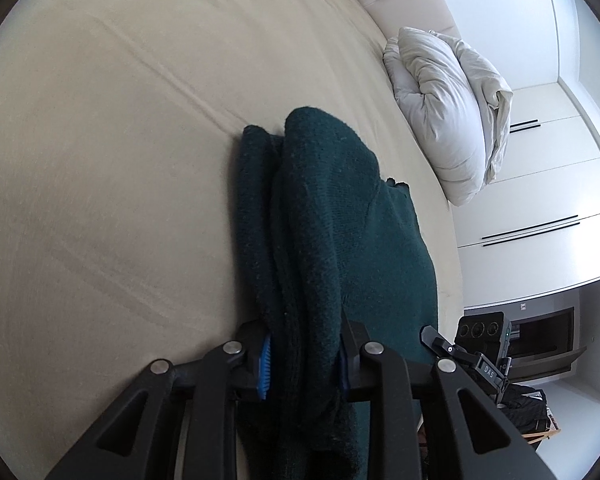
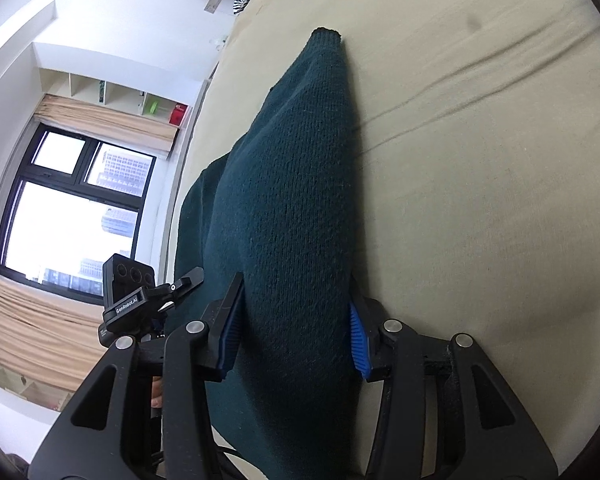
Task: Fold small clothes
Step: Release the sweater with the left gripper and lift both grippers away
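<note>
Tools [image 1: 304, 356] [image 2: 294, 332] clamp green knit [image 1: 340, 216].

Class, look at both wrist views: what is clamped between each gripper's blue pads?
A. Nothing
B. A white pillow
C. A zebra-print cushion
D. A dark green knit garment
D: the left gripper and the right gripper each pinch a bunch of the dark green knit garment over the bed.

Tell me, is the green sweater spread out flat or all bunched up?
Bunched up. The green sweater lies in thick doubled layers on the bed sheet, with the left gripper and right gripper each pinching a fold.
</note>
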Demonstrator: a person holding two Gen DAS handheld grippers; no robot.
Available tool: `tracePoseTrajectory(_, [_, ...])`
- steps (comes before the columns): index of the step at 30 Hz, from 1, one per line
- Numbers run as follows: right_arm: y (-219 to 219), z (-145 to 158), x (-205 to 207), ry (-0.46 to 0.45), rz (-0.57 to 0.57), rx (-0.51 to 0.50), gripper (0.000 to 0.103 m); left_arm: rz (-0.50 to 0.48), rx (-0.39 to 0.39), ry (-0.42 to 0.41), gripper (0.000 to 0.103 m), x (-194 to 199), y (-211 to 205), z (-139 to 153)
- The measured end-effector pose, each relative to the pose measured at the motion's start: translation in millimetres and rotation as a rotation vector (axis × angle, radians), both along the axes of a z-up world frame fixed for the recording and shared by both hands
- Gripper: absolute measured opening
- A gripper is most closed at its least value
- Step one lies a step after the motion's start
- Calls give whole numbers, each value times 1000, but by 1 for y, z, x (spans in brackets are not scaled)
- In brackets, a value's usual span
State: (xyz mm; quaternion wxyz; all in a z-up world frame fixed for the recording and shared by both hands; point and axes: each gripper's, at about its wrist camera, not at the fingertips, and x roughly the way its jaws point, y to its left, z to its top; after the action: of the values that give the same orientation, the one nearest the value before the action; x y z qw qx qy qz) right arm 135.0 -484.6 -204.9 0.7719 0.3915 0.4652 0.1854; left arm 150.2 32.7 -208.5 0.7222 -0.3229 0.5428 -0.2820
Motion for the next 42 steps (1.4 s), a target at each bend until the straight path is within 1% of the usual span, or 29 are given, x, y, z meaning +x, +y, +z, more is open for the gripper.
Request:
tracePoseTrajectory(3, [-11,-6,2,6,-3,9,43,-3,-5,-7,29,-1,0,0])
tracePoseTrajectory(5, [-12,-9,3,4,1,25,44,-4,10,-21,31,-3,-1,4])
tracePoseTrajectory(7, [-12,-5,3,-7,7,13,46,-1,58,-45,33,-8,-1,11])
tracePoseTrajectory(8, [-13,-3,1,-10,6,-1,47,3,95,-60,36,-11,-2,17])
tracePoseTrajectory(10, [-15,6,-6,-20,-11,-60,51,19,176,-109,40,-20,-1,32])
tracePoseTrajectory(12, [-21,19,-19,-32,-57,-131,53,47,253,-190,42,-34,1,52])
tracePoseTrajectory(13, [-23,24,-25,-38,-77,-160,53,63,291,-235,45,-42,2,63])
tracePoseTrajectory(15, [-28,41,-43,-57,-139,-274,53,97,373,-331,56,-61,1,83])
tracePoseTrajectory(16, [-28,47,-48,-67,-155,-312,54,115,419,-389,64,-72,-2,94])
tracePoseTrajectory(17, [-27,56,-55,-85,-170,-353,54,135,466,-464,69,-87,-6,107])
tracePoseTrajectory(18, [-23,69,-63,-119,-192,-414,54,158,508,-535,72,-102,-10,118])
tracePoseTrajectory(19, [-19,81,-71,-155,-208,-466,54,177,542,-590,81,-113,-14,127])
tracePoseTrajectory(20, [-13,91,-76,-187,-219,-504,54,207,588,-668,93,-129,-19,138])
tracePoseTrajectory(21, [-11,100,-82,-221,-228,-545,54,237,623,-737,99,-143,-23,147])
tracePoseTrajectory(22, [-3,113,-89,-268,-236,-595,56,258,643,-788,103,-154,-25,155])
tracePoseTrajectory(23, [5,125,-96,-315,-244,-647,58,281,664,-845,103,-165,-28,163])
tracePoseTrajectory(25, [19,144,-109,-400,-264,-723,74,318,715,-936,103,-184,-32,179])
tracePoseTrajectory(26, [23,152,-116,-438,-273,-750,77,346,752,-970,103,-192,-34,187])
tracePoseTrajectory(28, [33,167,-128,-513,-282,-792,84,389,811,-1004,103,-200,-38,200])
tracePoseTrajectory(29, [37,173,-133,-533,-289,-807,87,412,837,-1018,103,-205,-40,206])
tracePoseTrajectory(30, [42,178,-138,-549,-308,-829,95,424,849,-1023,103,-210,-41,210])
tracePoseTrajectory(31, [47,184,-145,-572,-345,-857,100,446,859,-1022,103,-215,-41,214])
tracePoseTrajectory(33, [54,196,-156,-619,-409,-890,103,513,922,-975,103,-221,-42,219])
tracePoseTrajectory(34, [56,202,-162,-640,-429,-900,103,512,934,-964,103,-225,-43,221])
tracePoseTrajectory(36, [60,212,-169,-660,-450,-918,103,467,911,-931,103,-221,-43,221])
tracePoseTrajectory(38, [63,219,-171,-657,-446,-935,103,434,889,-880,103,-211,-44,215])
tracePoseTrajectory(40, [65,222,-171,-654,-426,-930,103,371,853,-773,103,-193,-43,200])
tracePoseTrajectory(41, [66,222,-167,-623,-404,-931,103,334,816,-710,103,-184,-41,192])
tracePoseTrajectory(42, [68,221,-164,-590,-389,-937,103,306,791,-664,103,-176,-41,182])
